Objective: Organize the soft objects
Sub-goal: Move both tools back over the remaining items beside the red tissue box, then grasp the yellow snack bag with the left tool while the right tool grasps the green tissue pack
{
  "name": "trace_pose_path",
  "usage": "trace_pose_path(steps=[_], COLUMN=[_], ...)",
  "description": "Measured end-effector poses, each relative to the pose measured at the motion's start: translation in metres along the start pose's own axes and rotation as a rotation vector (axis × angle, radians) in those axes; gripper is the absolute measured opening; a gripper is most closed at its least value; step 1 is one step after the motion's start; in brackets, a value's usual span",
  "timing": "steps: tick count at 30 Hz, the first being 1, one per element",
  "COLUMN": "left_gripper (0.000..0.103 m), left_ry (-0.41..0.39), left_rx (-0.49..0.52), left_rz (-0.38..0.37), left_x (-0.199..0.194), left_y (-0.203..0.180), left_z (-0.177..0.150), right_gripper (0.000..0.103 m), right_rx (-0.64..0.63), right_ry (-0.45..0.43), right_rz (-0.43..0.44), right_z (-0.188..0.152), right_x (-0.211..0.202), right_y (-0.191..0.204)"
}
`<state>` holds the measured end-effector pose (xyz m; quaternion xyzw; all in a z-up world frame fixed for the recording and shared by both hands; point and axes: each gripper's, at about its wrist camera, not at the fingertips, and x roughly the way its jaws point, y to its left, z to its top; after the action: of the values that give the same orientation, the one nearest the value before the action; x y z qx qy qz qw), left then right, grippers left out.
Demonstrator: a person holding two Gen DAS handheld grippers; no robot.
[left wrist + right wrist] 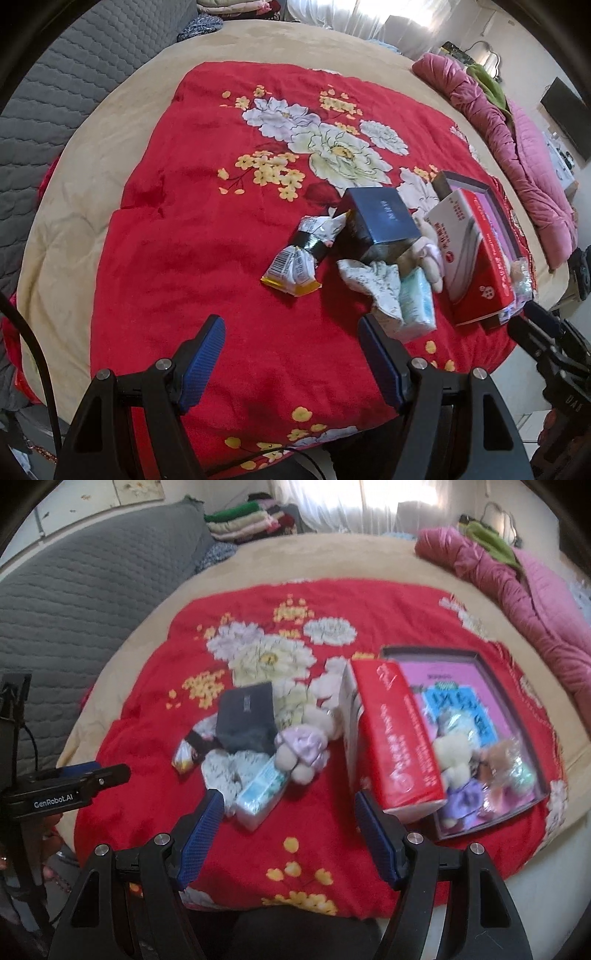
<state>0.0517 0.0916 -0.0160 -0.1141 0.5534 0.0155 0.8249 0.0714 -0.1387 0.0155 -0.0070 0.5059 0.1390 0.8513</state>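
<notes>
A heap lies on the red flowered blanket (207, 206): a dark blue box (380, 221), a crumpled snack wrapper (295, 266), a patterned cloth (373, 280), a pale blue tissue pack (417, 302) and a small plush bear in a lilac dress (303, 749). A red and white box (399, 746) leans on a dark tray (491, 664) that holds several small plush toys (472, 771). My left gripper (291, 343) is open and empty, just in front of the heap. My right gripper (288, 819) is open and empty, near the tissue pack (262, 794) and red box.
The blanket lies on a beige bed cover (258, 40). A grey quilted headboard (55, 92) stands at the left. A pink quilt (524, 587) lies along the right edge. Folded clothes (243, 520) are stacked at the back.
</notes>
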Motion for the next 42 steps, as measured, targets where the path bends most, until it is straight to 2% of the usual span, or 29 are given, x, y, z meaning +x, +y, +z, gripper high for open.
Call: trace_pose_path(steps=[8,25,31,42], left_gripper=[0.074,0.074,0.074,0.074], left_ry=[0.012,0.061,0.06,0.137], left_rx=[-0.009,-0.016,0.033,0.118], left_rz=[-0.011,-0.005,-0.003,0.052], left_x=[0.019,0.07,0.083,0.124], left_y=[0.008,0.013,0.003,-0.011], left_z=[0.0,0.02,0.039,0.059], right_gripper=[0.074,0.074,0.074,0.074], right_rx=[0.008,0.105,0.117,0.139], right_ry=[0.066,0.151,0.163,0.192], right_rz=[-0.048,-0.049,-0.052,-0.055], right_z=[-0.004,0.005,0.006,0.005], right_x=[0.037,0.091,0.102,0.118], right_y=[0.013,0.014,0.013,0.01])
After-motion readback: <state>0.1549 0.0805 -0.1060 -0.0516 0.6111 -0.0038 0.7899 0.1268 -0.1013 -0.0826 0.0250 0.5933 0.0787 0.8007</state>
